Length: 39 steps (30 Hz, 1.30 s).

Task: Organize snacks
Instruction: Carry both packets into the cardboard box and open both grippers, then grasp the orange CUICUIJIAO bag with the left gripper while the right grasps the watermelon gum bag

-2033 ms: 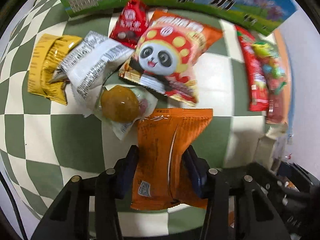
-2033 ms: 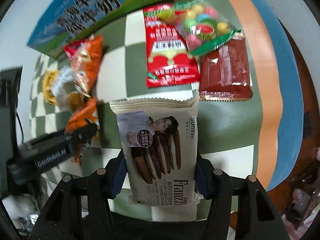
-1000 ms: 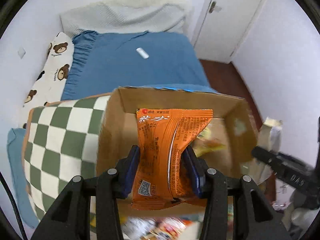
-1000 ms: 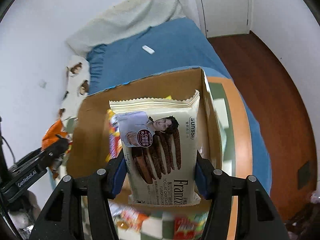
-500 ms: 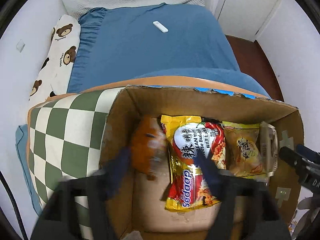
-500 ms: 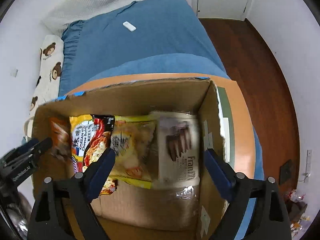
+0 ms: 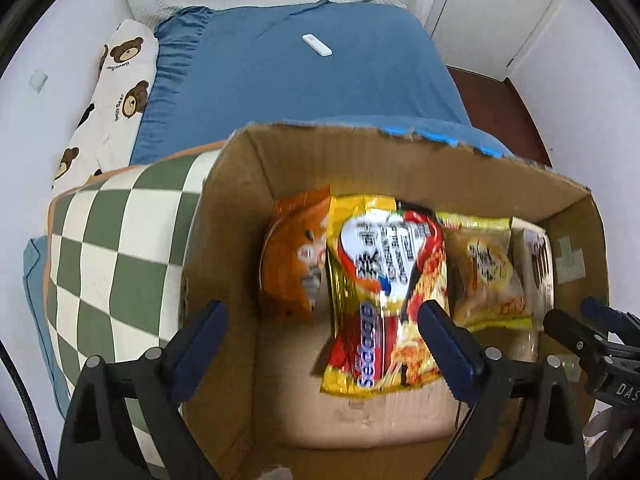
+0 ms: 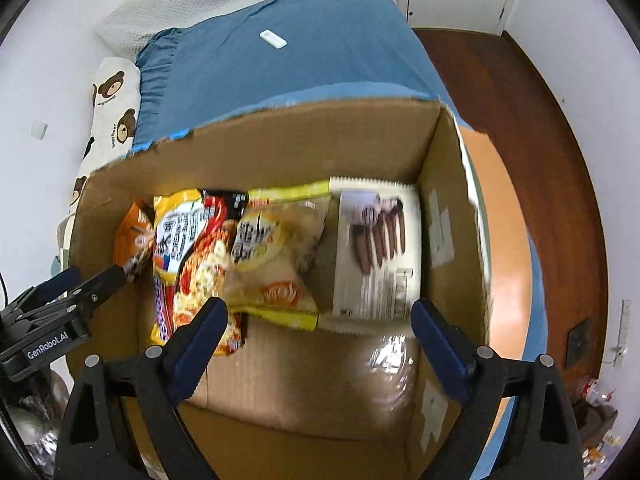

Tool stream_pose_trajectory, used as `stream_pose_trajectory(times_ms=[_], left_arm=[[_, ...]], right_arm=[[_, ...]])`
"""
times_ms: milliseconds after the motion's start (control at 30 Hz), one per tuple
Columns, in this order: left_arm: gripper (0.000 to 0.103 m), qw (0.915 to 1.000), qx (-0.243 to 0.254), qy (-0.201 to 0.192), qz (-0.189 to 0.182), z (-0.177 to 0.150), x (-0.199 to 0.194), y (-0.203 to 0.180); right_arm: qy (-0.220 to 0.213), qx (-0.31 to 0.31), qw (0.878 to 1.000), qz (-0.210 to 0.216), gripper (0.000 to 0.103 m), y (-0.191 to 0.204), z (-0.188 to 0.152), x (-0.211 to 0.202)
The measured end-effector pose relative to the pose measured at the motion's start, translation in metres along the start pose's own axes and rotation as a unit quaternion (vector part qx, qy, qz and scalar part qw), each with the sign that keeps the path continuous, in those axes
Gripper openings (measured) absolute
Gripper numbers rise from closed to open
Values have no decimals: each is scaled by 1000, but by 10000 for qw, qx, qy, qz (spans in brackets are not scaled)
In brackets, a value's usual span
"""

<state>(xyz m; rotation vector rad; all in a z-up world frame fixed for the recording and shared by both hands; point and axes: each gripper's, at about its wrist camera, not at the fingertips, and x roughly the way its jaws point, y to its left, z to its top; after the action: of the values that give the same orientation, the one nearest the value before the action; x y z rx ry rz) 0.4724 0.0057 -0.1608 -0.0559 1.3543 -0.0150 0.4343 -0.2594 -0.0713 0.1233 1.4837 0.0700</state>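
1. A green and white checked cloth (image 7: 112, 248) lies at the far left, under the left side of the cardboard box (image 7: 240, 216).
2. The left gripper (image 7: 320, 336) hangs over the box. Its two blue fingers (image 7: 200, 344) are spread wide apart and hold nothing.
3. Inside the box, the orange snack bag (image 7: 292, 256) is the first one on the left. It stands close to the left wall and touches the next bag.
4. Next is the big yellow and red noodle bag (image 7: 384, 288), which leans against the back wall.
5. Beside it is a pale yellow bag (image 7: 486, 272), partly lying over the noodle bag's edge.
6. The white cookie bag (image 8: 378, 248) with brown sticks on it is last, close to the right wall of the box.
7. The right gripper (image 8: 318, 334) hangs over the right half of the box. Its fingers (image 8: 438, 346) are wide apart too, and hold nothing.
8. Behind the box is a blue bed (image 8: 288, 64) with a bear pillow (image 7: 116, 92).
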Motion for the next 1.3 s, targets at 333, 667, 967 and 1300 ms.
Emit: stream_pose_trajectory(times_ms=[333, 667, 967, 1300], left_arm=[[97, 9994, 48, -323, -87, -34, -44, -4], [97, 9924, 295, -1182, -176, -100, -126, -6], [97, 9961, 816, -313, -112, -191, -69, -14], [97, 9833, 1771, 385, -166, -208, 20, -66]], right_arm=[[-251, -54, 9995, 202, 95, 8, -32, -28], [-1000, 30, 9926, 689, 95, 10, -98, -101], [-685, 621, 9928, 764, 95, -58, -194, -65], [-31, -142, 9996, 242, 93, -83, -207, 8]])
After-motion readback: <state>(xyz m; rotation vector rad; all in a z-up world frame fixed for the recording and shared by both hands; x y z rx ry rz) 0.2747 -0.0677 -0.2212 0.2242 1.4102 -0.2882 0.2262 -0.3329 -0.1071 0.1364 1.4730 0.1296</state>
